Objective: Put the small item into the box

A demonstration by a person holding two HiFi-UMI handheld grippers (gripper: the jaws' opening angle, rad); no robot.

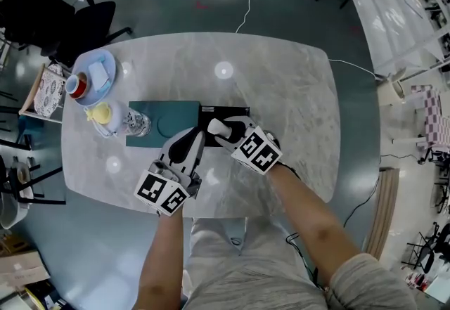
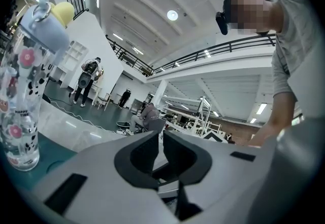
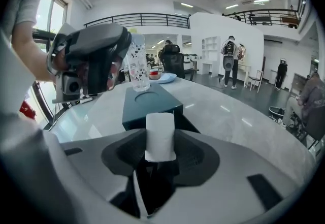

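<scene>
A small white item (image 3: 160,135) stands upright between the jaws of my right gripper (image 3: 160,153), which is shut on it. In the head view that gripper (image 1: 219,128) is over the near edge of the black box base (image 1: 230,113). The teal box lid (image 1: 163,119) lies just left of the base, and in the right gripper view the lid (image 3: 148,102) sits straight ahead of the jaws. My left gripper (image 1: 190,137) hovers beside the right one, over the table's near side. Its jaws (image 2: 162,152) are together with nothing between them.
A patterned clear bottle (image 1: 136,122) stands at the lid's left end, also close at left as the bottle (image 2: 21,91) in the left gripper view. A blue plate (image 1: 105,62) with a red cup (image 1: 77,86) and a yellow item (image 1: 102,113) sit at the table's left. A black chair (image 1: 91,20) stands beyond.
</scene>
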